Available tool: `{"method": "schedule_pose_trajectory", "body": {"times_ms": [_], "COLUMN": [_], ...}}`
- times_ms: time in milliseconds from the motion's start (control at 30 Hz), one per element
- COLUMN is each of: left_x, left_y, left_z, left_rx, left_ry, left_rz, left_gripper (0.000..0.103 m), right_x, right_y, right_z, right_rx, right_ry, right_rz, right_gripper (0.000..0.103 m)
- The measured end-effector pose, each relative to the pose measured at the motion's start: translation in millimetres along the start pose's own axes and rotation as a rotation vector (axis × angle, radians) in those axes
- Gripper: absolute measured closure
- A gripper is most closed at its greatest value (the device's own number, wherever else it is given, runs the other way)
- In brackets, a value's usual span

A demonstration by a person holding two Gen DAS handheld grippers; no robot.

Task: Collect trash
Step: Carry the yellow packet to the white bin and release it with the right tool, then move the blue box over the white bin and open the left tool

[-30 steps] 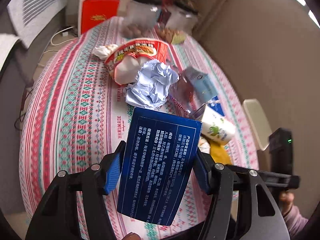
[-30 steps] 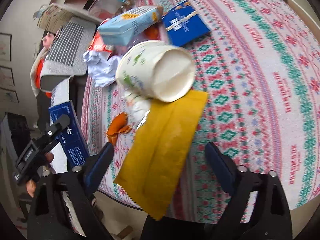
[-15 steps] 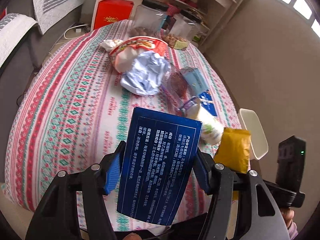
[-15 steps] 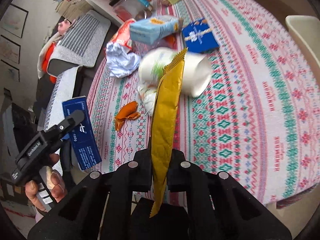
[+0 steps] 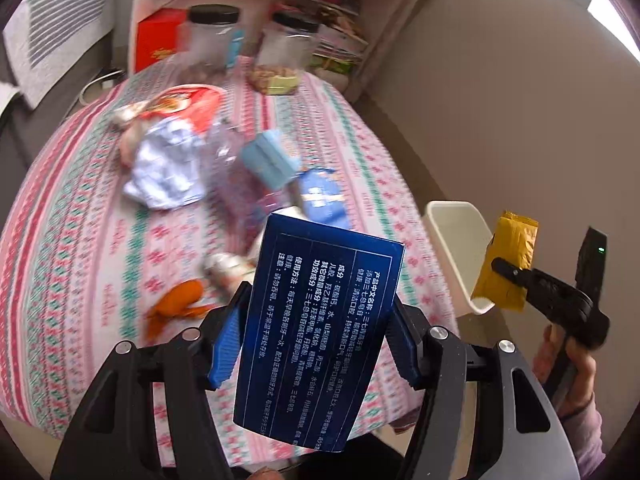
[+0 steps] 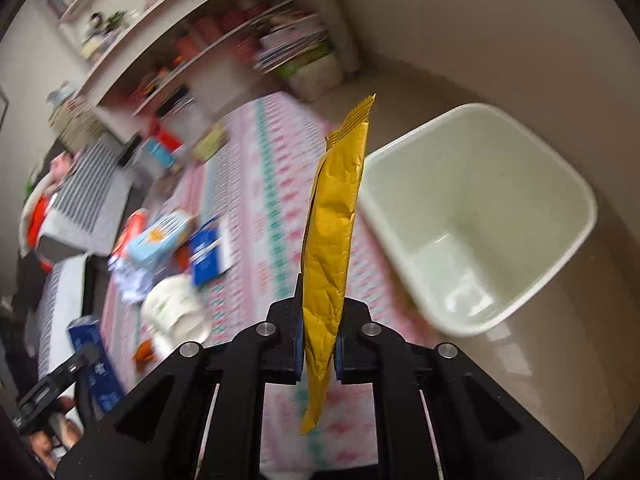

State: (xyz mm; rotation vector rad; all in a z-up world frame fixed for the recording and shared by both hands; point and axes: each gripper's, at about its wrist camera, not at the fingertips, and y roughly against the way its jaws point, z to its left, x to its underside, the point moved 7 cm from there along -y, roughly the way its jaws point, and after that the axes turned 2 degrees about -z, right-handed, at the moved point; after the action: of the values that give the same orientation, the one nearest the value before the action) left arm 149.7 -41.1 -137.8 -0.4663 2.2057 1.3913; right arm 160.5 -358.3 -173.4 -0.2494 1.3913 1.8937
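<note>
A round table [image 5: 80,240] is covered by a pink, red and green patterned cloth; shelves [image 6: 208,40] are seen behind it, and a cream bin [image 6: 568,184] stands on the beige floor beside it. A dark blue box [image 5: 316,328], printed with white Chinese text too small to be read, is clamped upright between the blue pads of the left gripper [image 5: 316,340]. A yellow wrapper [image 6: 332,240] is pinched edge-on by the closed right gripper [image 6: 318,350], its long axis pointing away, near the bin. Crumpled paper [image 5: 164,172], a light blue carton [image 5: 268,160] and orange peel [image 5: 176,300] are left on the cloth.
</note>
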Motion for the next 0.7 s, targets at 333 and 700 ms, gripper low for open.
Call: {"method": "schedule_pose_trajectory", "body": {"times_ms": [333, 700], "left_x": [-29.8, -39.8], "left_y": [-57.6, -128.7], "left_z": [-94.8, -215.0], "left_rx": [0.095, 0.176], "left_ry": [-0.093, -0.188], "left_rz": [0.046, 0.11], "left_gripper": [0.042, 0.041], "right_x": [-39.3, -8.7], "right_y": [24.2, 58.0], "right_z": [-96.7, -151.1], "right_rx": [0.16, 0.331], "right_ry": [-0.099, -0.105], "right_rz": [-0.122, -0.151], "right_gripper": [0.032, 0.021]}}
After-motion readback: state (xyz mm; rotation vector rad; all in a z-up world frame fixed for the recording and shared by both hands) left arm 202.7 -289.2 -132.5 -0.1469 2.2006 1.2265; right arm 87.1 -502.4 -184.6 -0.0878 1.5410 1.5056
